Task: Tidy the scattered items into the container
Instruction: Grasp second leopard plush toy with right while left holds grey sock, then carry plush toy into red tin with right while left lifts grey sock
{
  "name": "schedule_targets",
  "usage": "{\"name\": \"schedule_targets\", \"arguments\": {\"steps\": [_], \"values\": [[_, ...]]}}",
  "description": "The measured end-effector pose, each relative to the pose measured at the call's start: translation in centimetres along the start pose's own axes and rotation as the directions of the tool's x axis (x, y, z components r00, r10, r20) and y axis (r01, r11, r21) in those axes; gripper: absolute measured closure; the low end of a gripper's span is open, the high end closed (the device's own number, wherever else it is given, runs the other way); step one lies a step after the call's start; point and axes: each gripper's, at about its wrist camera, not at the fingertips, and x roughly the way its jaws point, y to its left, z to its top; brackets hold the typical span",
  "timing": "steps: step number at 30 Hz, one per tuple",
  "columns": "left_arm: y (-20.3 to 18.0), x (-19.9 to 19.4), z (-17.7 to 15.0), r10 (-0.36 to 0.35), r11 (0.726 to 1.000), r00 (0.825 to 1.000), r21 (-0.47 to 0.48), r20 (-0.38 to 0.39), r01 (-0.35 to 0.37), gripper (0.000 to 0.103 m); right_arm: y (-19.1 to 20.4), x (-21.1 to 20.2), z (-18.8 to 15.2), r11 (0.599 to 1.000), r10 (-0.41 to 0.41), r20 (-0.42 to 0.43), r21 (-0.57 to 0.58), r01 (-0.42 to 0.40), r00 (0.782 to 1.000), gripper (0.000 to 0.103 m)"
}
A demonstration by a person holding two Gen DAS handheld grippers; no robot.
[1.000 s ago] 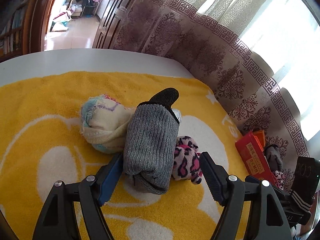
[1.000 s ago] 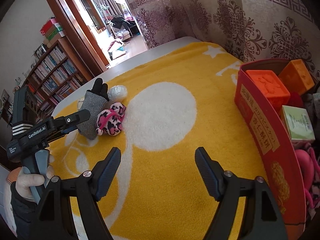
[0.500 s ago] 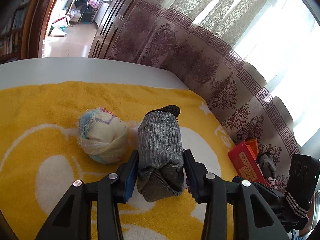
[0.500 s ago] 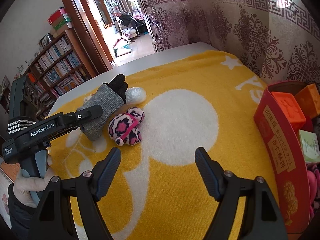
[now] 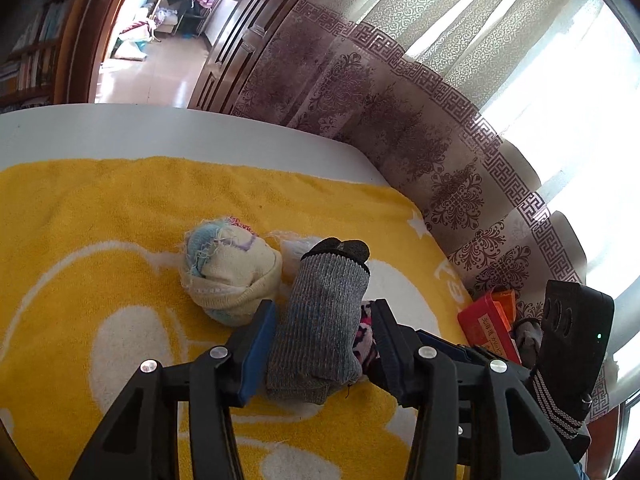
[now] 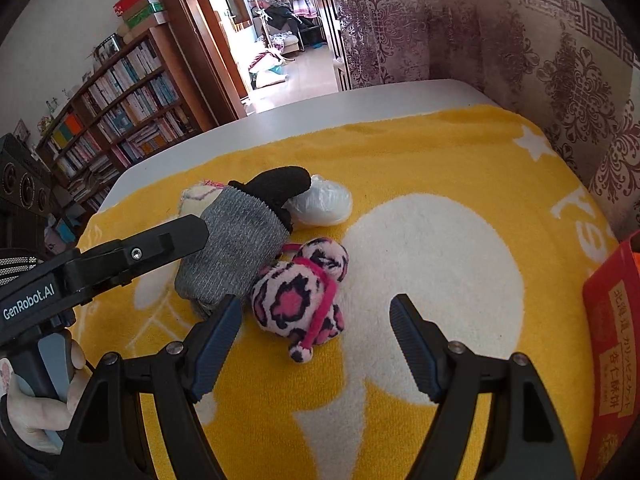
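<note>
A rolled grey sock with a black toe [image 5: 324, 312] [image 6: 236, 252] lies tilted on the yellow blanket. My left gripper [image 5: 323, 308] has it between its blue pads. The jaws are opening slightly, and the sock still fills the space between them. A pink leopard-print soft toy [image 6: 300, 300] lies against the sock's right side. My right gripper [image 6: 316, 304] hovers open just in front of it, one finger on each side and neither touching. The red box [image 6: 612, 340] [image 5: 484, 328] stands at the blanket's right edge.
A cream and blue sock ball [image 5: 232, 276] sits left of the grey sock, and a white plastic bundle [image 6: 324, 204] lies behind its toe. The yellow blanket [image 6: 440, 152] covers a white table. Patterned curtains hang close behind. A gloved hand [image 6: 36, 408] holds the left gripper's handle.
The left jaws closed from wide open onto the grey sock, then eased a little. The right gripper swung left, away from the red box, until the leopard toy lay between its fingers.
</note>
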Motion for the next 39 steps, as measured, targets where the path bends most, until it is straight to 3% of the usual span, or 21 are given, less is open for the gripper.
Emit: {"name": "schedule_targets", "arguments": {"steps": [2, 6, 9, 10, 14, 20, 26, 27, 28, 29, 39], "values": [[0.2, -0.1, 0.0, 0.007, 1.0, 1.0, -0.006, 0.003, -0.007, 0.036, 0.1, 0.9, 0.3, 1.0, -0.005, -0.01, -0.002, 0.005, 1.0, 0.023], [0.2, 0.2, 0.0, 0.02, 1.0, 1.0, 0.003, -0.005, -0.02, 0.026, -0.5, 1.8, 0.0, 1.0, 0.016, -0.021, 0.022, -0.015, 1.0, 0.029], [0.0, 0.6, -0.1, 0.029, 1.0, 0.999, 0.014, -0.019, -0.028, 0.026, -0.4, 0.2, -0.7, 1.0, 0.001, 0.003, -0.004, -0.001, 1.0, 0.055], [-0.1, 0.8, -0.2, 0.03, 0.999, 0.999, 0.018, -0.026, -0.03, 0.026, -0.4, -0.6, -1.0, 0.999, -0.047, 0.02, -0.018, 0.047, 0.999, 0.056], [-0.7, 1.7, -0.5, 0.039, 0.998, 0.998, 0.045, -0.057, -0.037, 0.026, -1.5, -3.1, -2.6, 0.986, -0.155, 0.082, -0.053, 0.159, 0.985, 0.056], [-1.8, 3.4, -1.2, 0.081, 0.992, 0.993, 0.099, -0.088, -0.072, 0.026, -4.4, -4.9, -4.5, 0.992, -0.125, 0.112, 0.048, 0.121, 0.986, 0.056], [-2.8, 5.2, -1.8, 0.146, 0.974, 0.987, 0.185, -0.071, -0.131, 0.026, -3.9, -4.4, -5.2, 0.995, -0.094, 0.103, 0.04, 0.09, 0.99, 0.056], [-3.0, 5.2, -1.9, 0.155, 0.971, 0.986, 0.195, -0.068, -0.139, 0.027, -3.9, -4.4, -5.2, 0.996, -0.085, 0.106, 0.041, 0.081, 0.991, 0.056], [-3.0, 5.2, -2.0, 0.157, 0.97, 0.986, 0.199, -0.062, -0.142, 0.037, -4.0, -4.4, -5.3, 0.996, -0.08, 0.108, 0.046, 0.076, 0.991, 0.056], [-3.0, 5.1, -2.0, 0.144, 0.972, 0.988, 0.195, -0.064, -0.129, 0.047, -4.0, -4.3, -5.4, 0.996, -0.078, 0.109, 0.049, 0.073, 0.991, 0.056], [-3.8, 0.6, -1.2, 0.053, 0.987, 0.998, 0.153, 0.032, -0.058, 0.047, -4.6, -4.7, -5.5, 0.995, -0.069, 0.133, 0.078, 0.059, 0.989, 0.056]]}}
